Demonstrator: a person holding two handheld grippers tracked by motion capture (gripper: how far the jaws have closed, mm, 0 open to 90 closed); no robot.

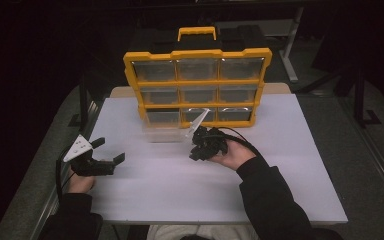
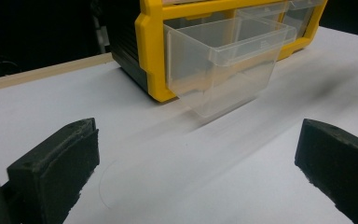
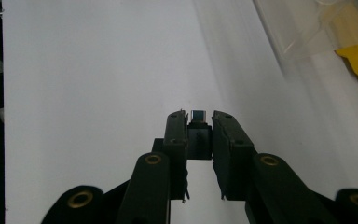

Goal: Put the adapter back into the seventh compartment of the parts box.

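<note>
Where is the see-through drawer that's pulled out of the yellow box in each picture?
High view: the clear drawer sits mid-table, at the yellow organizer's bottom-left corner.
Left gripper view: upper centre, sticking out of the organizer.
Right gripper view: top-right corner.
Shared landmark: the yellow organizer frame.

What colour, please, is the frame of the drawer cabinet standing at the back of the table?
The cabinet frame is yellow, clearest in the high view.
</note>
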